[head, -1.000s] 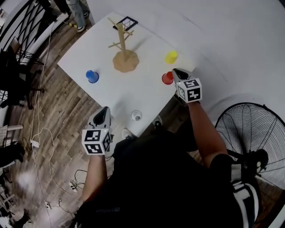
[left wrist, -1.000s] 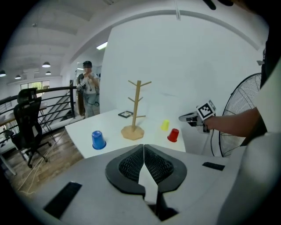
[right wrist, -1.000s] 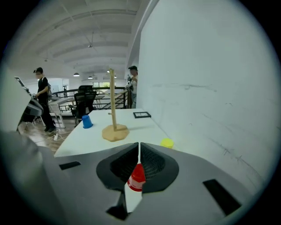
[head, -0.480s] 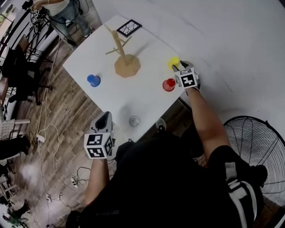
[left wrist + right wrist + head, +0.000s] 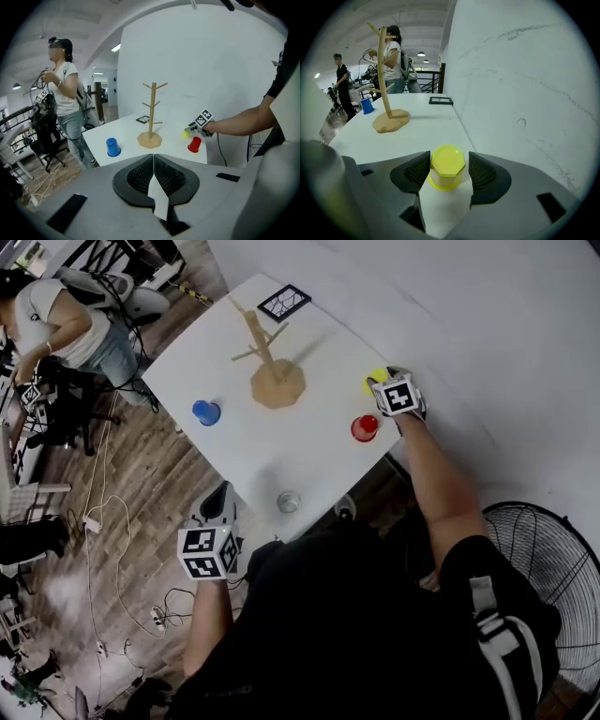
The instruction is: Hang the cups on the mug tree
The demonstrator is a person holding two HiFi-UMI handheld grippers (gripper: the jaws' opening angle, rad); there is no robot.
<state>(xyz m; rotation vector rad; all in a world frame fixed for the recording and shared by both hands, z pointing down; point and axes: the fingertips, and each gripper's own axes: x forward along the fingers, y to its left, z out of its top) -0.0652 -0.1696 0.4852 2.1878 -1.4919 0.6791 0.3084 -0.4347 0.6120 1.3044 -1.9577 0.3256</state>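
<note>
Table (image 5: 309, 451): white, carries everything. In the head view the things lie spread well apart, likely so that each cup can be taken without knocking another.

Mug tree (image 5: 272, 376): wooden, upright on a flat base toward 12 o'clock on the table. All pegs are bare and nothing is hung yet. Its central spot puts it within reach of either hand.

Left gripper (image 5: 153, 159): held off the table's 7 o'clock edge and pointing toward the tree. Its fingers are clenched together on nothing. By my reading it is parked there to stay clear of the working side.

Right gripper (image 5: 449, 159): at 3 o'clock of the tree, near the wall-side edge, angled down at the table. Its fingers (image 5: 412, 171) have just been opening and stand spread. The yellow cup sits between them, flanked but not squeezed. This looks like the set-up for a grasp.

Yellow cup (image 5: 375, 381): stands base-up on the table, rim down, squarely in the gap. No handle is visible, so I judge it would go mouth-first over a peg.

Red cup (image 5: 365, 428): at 4 o'clock of the tree, just beside the right gripper and also inverted. A careless closing sweep could nudge it.

Blue cup (image 5: 205, 412): at 8 o'clock of the tree, inverted, untouched.

Clear cup (image 5: 288, 502): at 6 o'clock, near the front edge. I cannot tell which way up it stands.
</note>
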